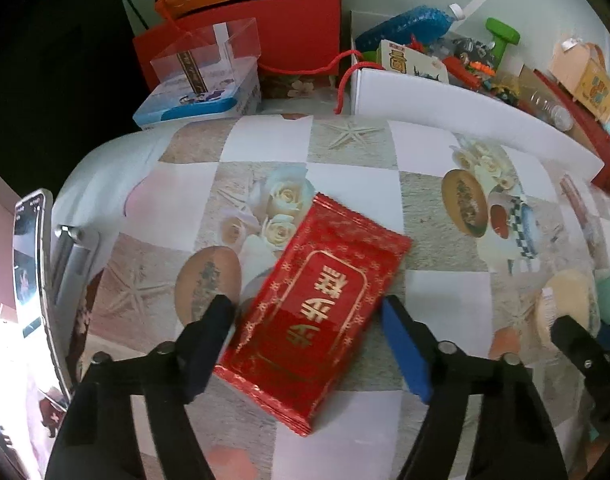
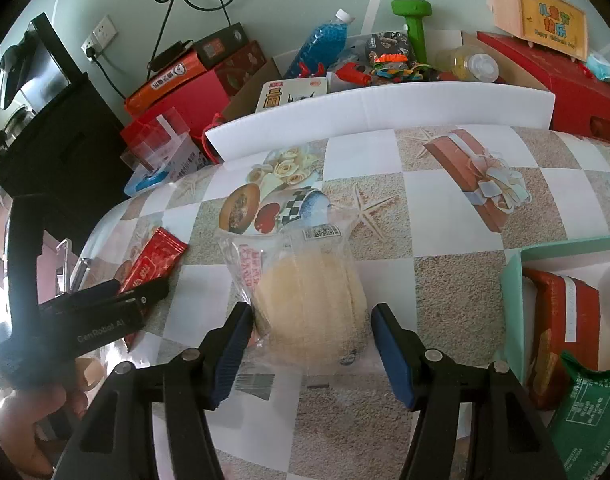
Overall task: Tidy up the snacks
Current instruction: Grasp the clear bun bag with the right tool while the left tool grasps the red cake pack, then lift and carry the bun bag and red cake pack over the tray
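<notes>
A red snack packet (image 1: 321,312) with gold writing lies flat and slanted on the patterned tablecloth (image 1: 345,140). My left gripper (image 1: 305,308) straddles it, jaws open, the blue pads (image 1: 405,352) close beside its long edges. That packet (image 2: 153,260) and the left gripper (image 2: 105,300) also show at the left of the right wrist view. My right gripper (image 2: 313,312) is shut on a round pale cake in a clear wrapper (image 2: 305,296) that rests on the cloth. A teal box (image 2: 513,276) at the right holds a red packet (image 2: 565,320) and a green packet (image 2: 585,412).
A white box of toys and bottles (image 2: 385,96) stands behind the table, with red gift boxes (image 1: 265,36) and a clear plastic case (image 1: 209,52) to its left. A phone on a stand (image 1: 29,260) is at the table's left edge. A hand (image 2: 25,420) holds the left gripper.
</notes>
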`<state>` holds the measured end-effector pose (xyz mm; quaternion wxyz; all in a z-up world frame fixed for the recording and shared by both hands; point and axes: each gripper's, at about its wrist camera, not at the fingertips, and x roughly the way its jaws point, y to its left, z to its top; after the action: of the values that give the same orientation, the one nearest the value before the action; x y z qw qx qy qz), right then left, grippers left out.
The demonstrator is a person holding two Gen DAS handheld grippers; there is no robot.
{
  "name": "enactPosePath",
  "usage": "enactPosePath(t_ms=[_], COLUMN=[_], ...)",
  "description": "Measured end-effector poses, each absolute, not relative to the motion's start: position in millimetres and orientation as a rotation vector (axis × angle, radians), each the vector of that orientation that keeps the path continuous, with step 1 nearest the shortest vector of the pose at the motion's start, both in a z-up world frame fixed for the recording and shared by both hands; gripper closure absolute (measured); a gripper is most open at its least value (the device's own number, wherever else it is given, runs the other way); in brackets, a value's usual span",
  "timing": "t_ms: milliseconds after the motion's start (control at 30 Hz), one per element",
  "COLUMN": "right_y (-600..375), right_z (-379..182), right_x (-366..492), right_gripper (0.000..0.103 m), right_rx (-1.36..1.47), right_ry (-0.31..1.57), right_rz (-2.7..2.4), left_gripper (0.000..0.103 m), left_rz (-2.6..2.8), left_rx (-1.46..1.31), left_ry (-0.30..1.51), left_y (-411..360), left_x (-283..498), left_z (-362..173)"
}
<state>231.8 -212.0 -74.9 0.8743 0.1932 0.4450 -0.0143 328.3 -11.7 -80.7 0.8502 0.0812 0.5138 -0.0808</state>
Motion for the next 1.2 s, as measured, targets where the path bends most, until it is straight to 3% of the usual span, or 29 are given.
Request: enactPosePath(t_ms=[300, 1200], right_y=[-209.9, -206.5], right_z=[-74.9, -40.1], right_x=[231.6, 187.6], right_gripper=[0.039, 0.046], right_rx=[0.396, 0.366], right_ry=[0.935, 0.945], right_rz=[-0.037, -0.061], left_gripper=[0.043, 0.048], left_rz=[-0.148, -0.142], left_rx=[0.132, -0.056], left_ry=[1.090, 1.133], left_y=[-11.6, -28.0], left_x=[316.4, 246.2], left_z=[-80.2, -68.4])
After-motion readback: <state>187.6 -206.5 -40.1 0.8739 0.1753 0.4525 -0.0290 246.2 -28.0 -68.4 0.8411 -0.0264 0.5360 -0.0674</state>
